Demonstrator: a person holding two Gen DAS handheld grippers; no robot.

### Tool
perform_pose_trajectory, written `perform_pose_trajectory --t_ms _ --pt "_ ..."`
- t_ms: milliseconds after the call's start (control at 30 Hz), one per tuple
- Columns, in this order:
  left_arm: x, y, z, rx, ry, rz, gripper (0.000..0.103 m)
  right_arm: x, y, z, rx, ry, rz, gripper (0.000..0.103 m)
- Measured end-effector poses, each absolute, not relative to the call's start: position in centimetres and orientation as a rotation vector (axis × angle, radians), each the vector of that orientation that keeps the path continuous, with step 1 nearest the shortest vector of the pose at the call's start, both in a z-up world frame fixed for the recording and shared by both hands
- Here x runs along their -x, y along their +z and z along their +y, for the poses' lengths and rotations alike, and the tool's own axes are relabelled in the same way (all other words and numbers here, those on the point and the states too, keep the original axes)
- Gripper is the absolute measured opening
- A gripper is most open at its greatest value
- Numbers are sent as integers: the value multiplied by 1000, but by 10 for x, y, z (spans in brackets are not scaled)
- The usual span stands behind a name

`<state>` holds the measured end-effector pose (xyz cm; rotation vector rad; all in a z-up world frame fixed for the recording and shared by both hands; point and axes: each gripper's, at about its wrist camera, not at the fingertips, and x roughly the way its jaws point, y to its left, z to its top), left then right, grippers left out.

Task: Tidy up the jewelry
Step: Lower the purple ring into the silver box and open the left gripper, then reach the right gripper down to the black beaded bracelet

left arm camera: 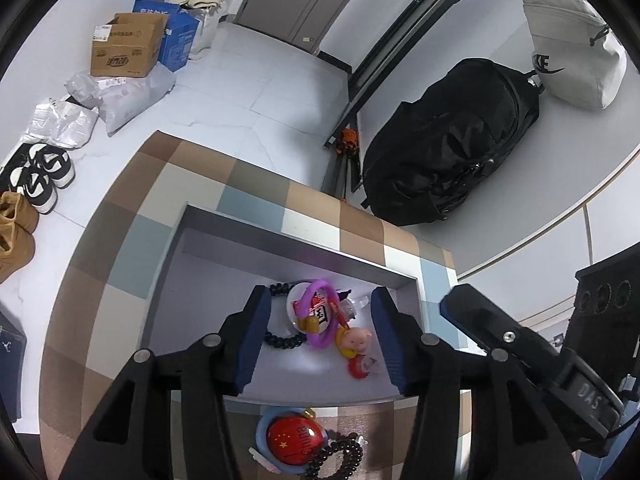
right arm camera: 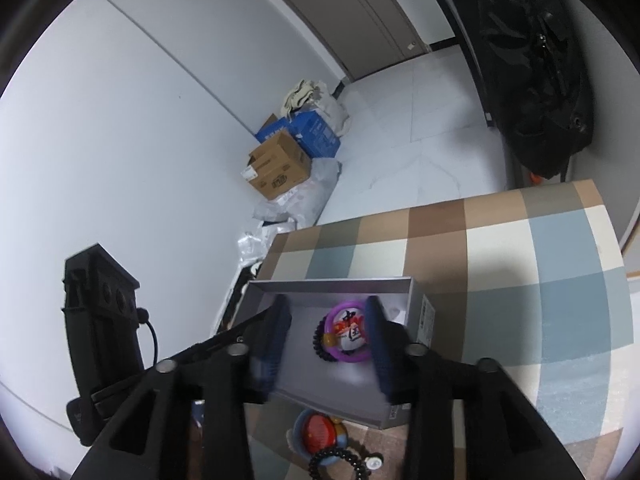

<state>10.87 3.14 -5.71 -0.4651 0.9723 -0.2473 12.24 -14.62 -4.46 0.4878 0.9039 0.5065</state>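
Grey tray [left arm camera: 304, 240] on checked cloth: purple ring [left arm camera: 316, 312], bead bracelet, pig charm inside; left tongs [left arm camera: 316, 340] & right tongs [right arm camera: 326, 344] spread, empty, above tray; red badge [left arm camera: 294, 440] w/ black beads just outside near rim, prob. next pick-up, needs lowering.

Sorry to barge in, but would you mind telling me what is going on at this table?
A person is sorting trinkets and bracelets into a shallow grey box on a checked tablecloth. Both the left gripper and the right gripper hang open over the box, holding nothing. Inside lie a purple ring, a dark bead bracelet and a small pig charm. A red badge and another black bead bracelet are outside the box, on the near side.
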Motion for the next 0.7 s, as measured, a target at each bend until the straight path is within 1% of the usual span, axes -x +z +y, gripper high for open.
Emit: perform_pose_trajectory --t_ms 33,133,167,200,233,367,467,533,567,700 --pt "-110 -58 30 462 -244 974 46 -123 -45 -146 -487 504 903 54" --pt "-110 -57 30 442 -229 976 47 -121 -44 -147 -488 497 897 65" --pt "-109 -56 29 433 -223 974 51 -121 -44 -147 -486 496 898 66" --pt "-108 -55 29 425 -219 972 58 -121 -44 -147 -483 495 897 68" --pt "-107 -54 29 419 -216 967 61 -120 -43 -147 -474 491 895 69" --pt "-101 -49 27 372 -196 934 62 -116 -42 -146 -448 482 888 71" --pt "-98 -47 25 341 -179 924 62 -112 -40 -145 -434 478 880 78" --pt "-94 -46 25 312 -153 920 70 -109 -39 -145 -427 472 875 83" --pt "-92 -45 25 305 -149 915 75 -107 -38 -146 -423 468 872 84" --pt "-83 -43 24 264 -142 893 76 -98 -35 -144 -403 462 860 88"
